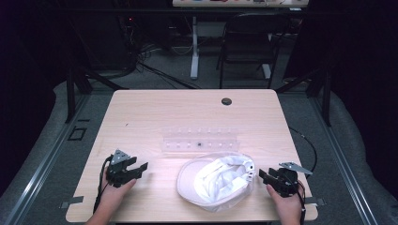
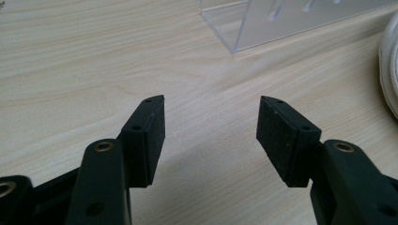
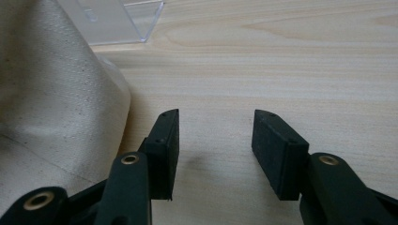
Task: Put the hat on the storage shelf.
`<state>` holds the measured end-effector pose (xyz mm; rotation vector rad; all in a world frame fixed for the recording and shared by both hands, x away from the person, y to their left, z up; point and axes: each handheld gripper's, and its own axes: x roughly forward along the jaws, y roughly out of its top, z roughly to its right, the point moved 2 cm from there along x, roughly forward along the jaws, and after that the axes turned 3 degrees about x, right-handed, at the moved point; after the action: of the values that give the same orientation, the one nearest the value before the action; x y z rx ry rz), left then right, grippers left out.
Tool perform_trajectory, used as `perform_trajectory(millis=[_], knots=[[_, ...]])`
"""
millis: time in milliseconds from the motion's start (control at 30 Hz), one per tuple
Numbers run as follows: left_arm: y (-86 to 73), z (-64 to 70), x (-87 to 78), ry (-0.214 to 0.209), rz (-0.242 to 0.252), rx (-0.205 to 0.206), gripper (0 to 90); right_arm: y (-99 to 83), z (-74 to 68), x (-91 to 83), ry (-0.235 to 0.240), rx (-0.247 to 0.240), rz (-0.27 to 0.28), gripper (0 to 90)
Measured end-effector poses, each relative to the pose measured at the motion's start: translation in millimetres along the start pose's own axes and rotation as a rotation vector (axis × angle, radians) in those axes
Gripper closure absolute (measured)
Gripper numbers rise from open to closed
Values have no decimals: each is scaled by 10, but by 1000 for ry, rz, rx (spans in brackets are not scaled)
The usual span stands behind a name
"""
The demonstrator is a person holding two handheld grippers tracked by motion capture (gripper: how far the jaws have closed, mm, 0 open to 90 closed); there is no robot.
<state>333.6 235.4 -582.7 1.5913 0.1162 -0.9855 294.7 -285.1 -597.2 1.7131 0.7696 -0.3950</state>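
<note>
A white cap lies upside down on the wooden table, near its front edge, brim to the left. Behind it stands a clear plastic rack. My left gripper rests on the table at the front left, open, nothing between its jaws; the rack's corner and the cap's edge lie ahead of it. My right gripper sits at the front right, just right of the cap, open and empty. In the right gripper view the cap's fabric is beside the left jaw.
A dark round hole marks the table's far side. Beyond the table stand a black chair and a white desk leg among floor cables. Black frame posts flank the table.
</note>
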Motion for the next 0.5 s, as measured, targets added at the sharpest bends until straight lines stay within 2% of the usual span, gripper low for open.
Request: perform_trajectory(millis=[200,267,333,500], knots=[[6,9,-2,-3,6,2,429,2,-26,-15,10,-11,5,521],[10,15,-13,-2,9,1,429,8,-58,-37,30,-38,2,530],[12,24,-22,0,15,2,429,15,-80,-46,32,-45,-3,541],[14,36,-37,-4,17,13,429,57,-105,-86,33,-22,-8,539]])
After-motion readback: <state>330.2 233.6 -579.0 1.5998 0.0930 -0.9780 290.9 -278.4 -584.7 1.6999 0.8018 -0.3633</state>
